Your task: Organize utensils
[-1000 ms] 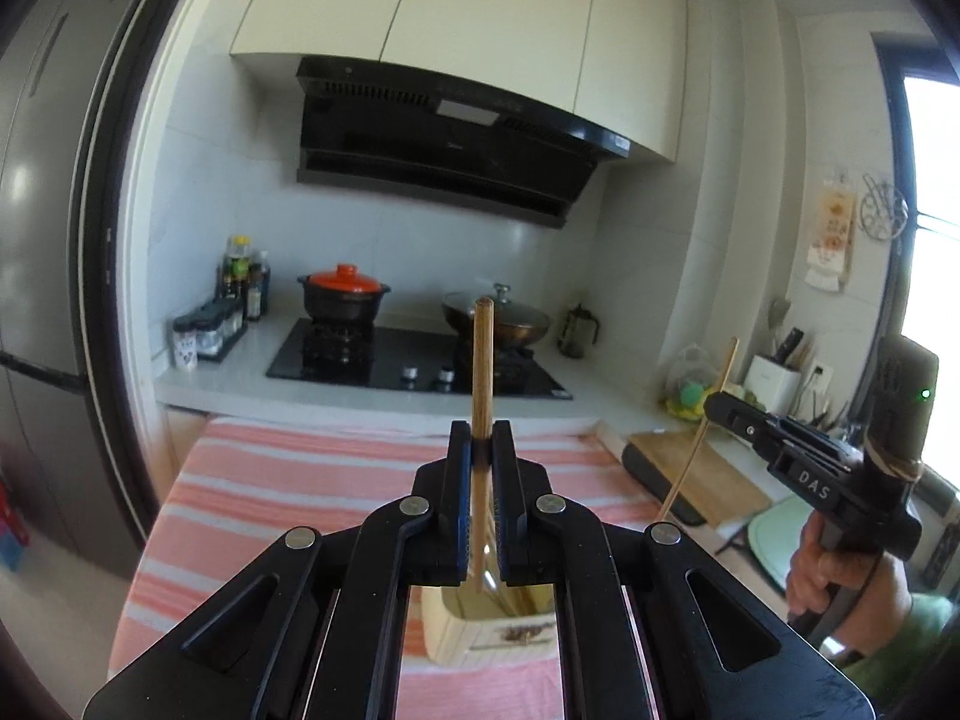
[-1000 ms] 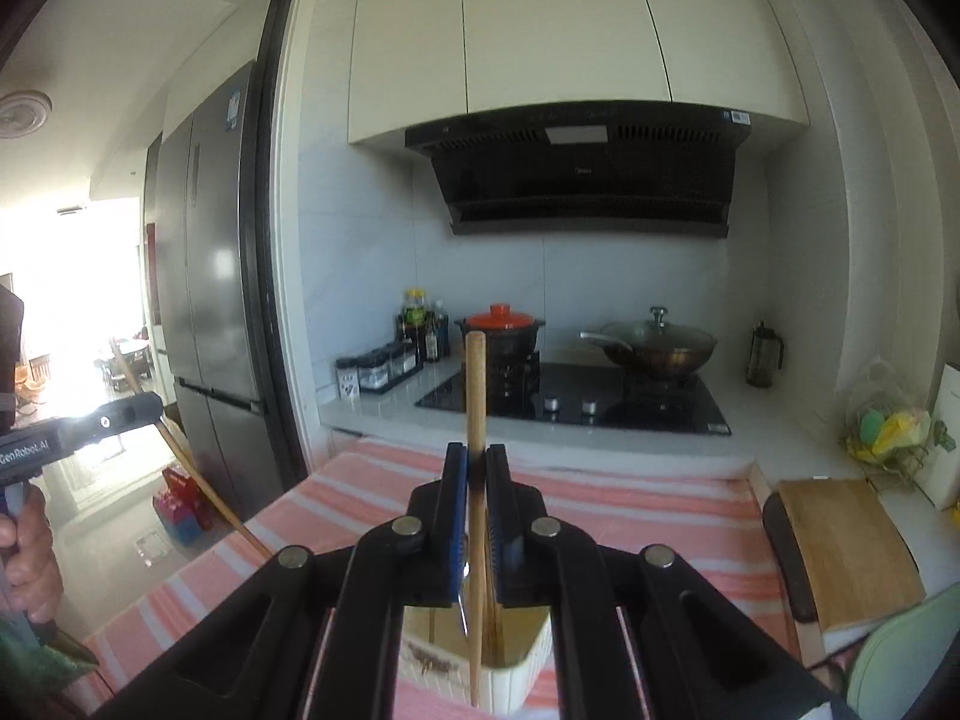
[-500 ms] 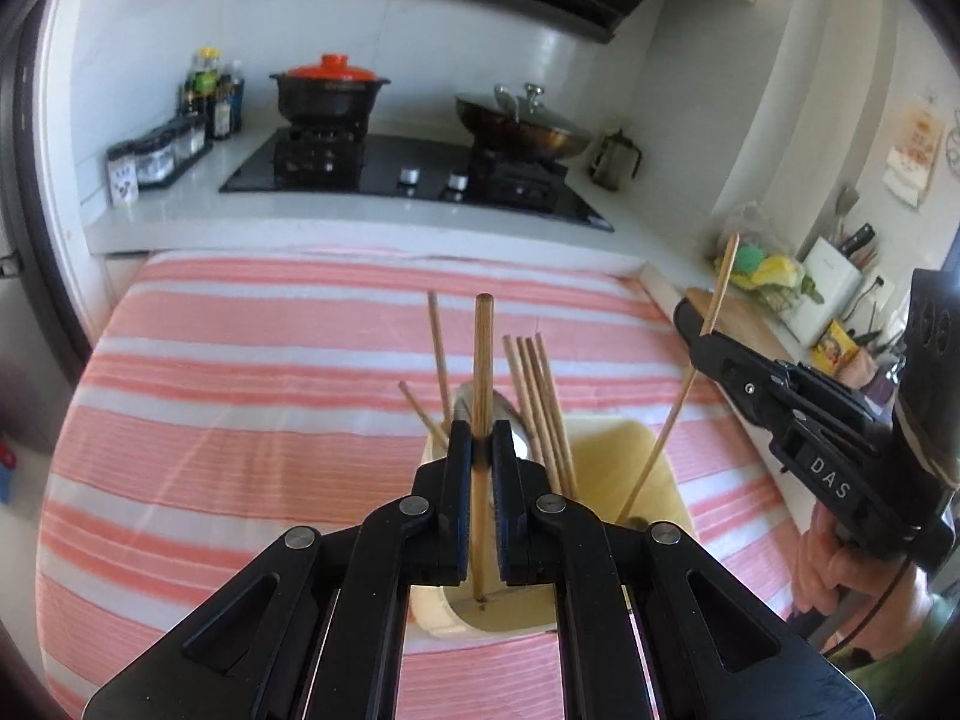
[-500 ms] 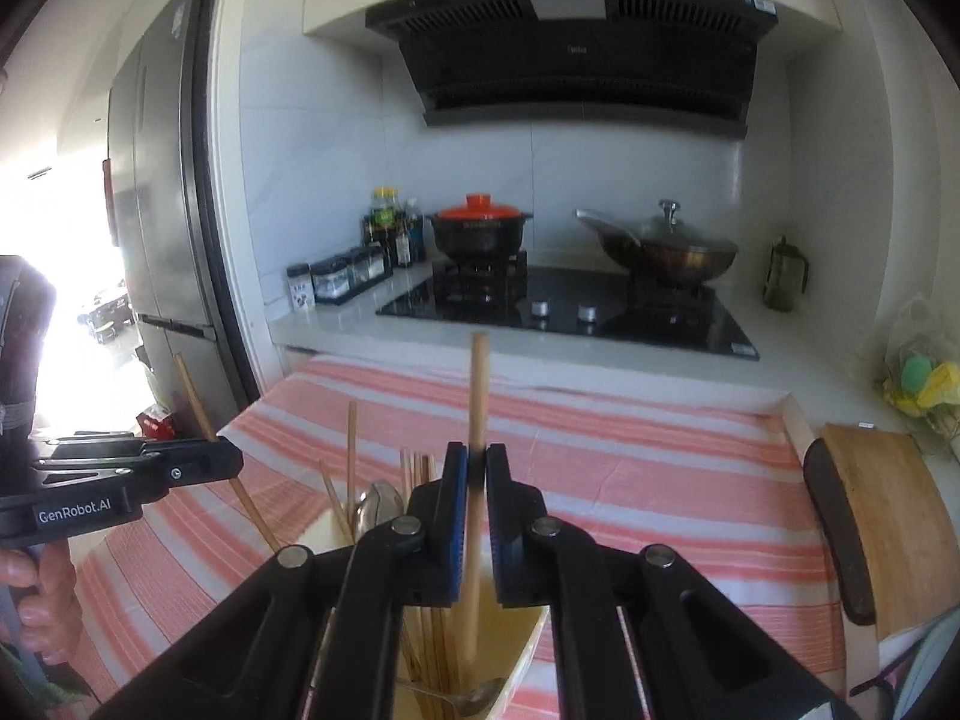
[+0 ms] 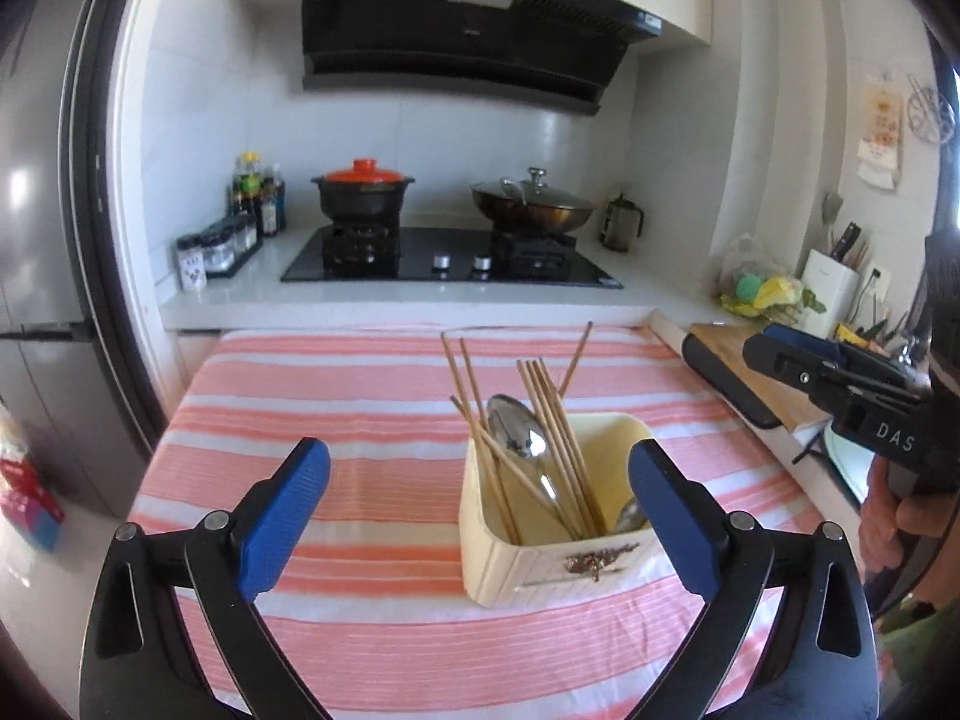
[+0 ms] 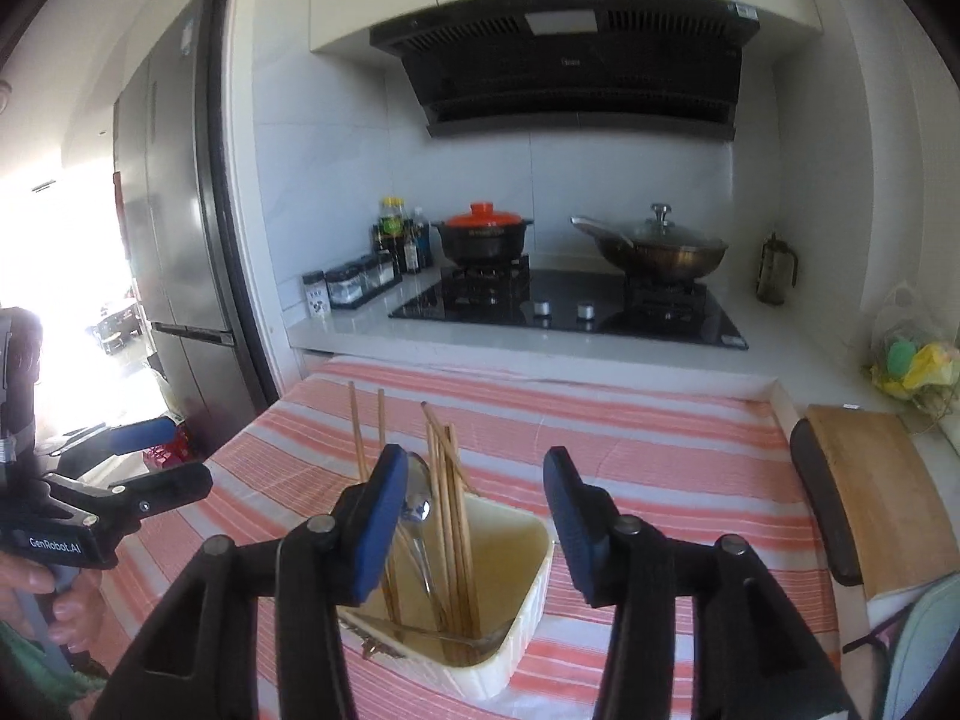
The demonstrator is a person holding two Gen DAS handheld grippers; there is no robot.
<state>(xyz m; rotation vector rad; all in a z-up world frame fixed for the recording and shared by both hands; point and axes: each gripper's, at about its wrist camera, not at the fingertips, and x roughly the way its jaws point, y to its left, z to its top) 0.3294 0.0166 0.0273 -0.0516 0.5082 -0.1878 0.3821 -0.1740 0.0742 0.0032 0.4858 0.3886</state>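
Both chopsticks that were pinched upright half a second ago are now released into the cream utensil holder, and both sets of fingers are spread wide with nothing held. In the left wrist view, the left gripper is held back from the holder, which sits low and right of centre, just inside the right finger pad; in the right wrist view, the right gripper is poised directly above the holder, so the right hand is judged the nearer. The chopsticks are leaned in the holder with their long axes near upright, tips fanned toward the stove; about nine are counted, though overlaps make this uncertain. Two metal spoons are seen: one large spoon bowl-up among the sticks and a second, smaller spoon low against the holder's right wall. The holder stands on the pink-striped cloth covering the bench. No loose utensils are visible on the cloth, so the sorting is judged nearly or wholly done.
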